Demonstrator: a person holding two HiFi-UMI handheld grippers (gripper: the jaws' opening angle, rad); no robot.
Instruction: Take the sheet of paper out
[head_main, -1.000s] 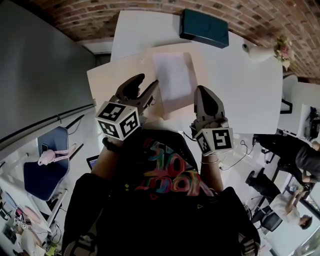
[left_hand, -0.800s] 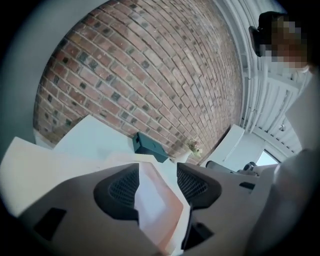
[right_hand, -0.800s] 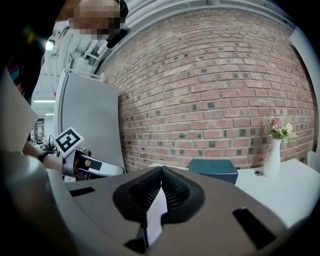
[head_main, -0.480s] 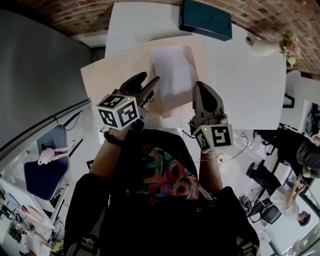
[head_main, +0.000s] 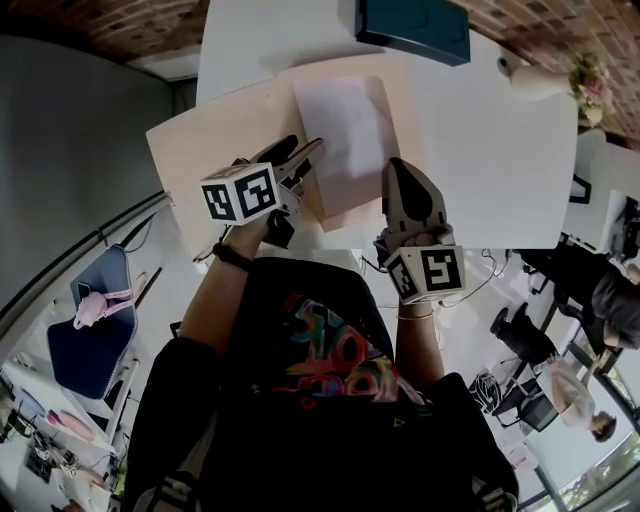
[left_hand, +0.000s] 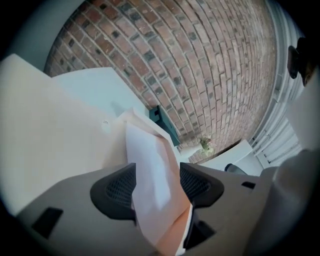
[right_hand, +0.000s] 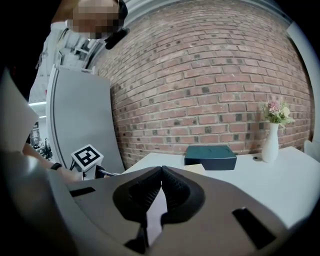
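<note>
A white sheet of paper (head_main: 340, 130) lies on a tan envelope (head_main: 350, 208) on the table. My left gripper (head_main: 305, 150) is at their left edge. In the left gripper view its jaws are opening, and the sheet (left_hand: 150, 165) and the envelope (left_hand: 175, 222) pass between the pads (left_hand: 117, 192) without being pressed. At the right edge, my right gripper (head_main: 398, 170) has its jaws together. In its own view the right gripper (right_hand: 161, 172) pinches a thin pale strip of the sheet (right_hand: 155, 212).
A dark teal box (head_main: 415, 25) stands at the far edge of the white table (head_main: 490, 170). To its right is a white vase with flowers (head_main: 540, 80). A pale beige tabletop (head_main: 200, 160) extends left. A brick wall is behind, and people and chairs are at the right.
Both grippers have sunk toward the table with the envelope and sheet. The left gripper has rolled and its jaws have spread apart. The right gripper stays closed.
</note>
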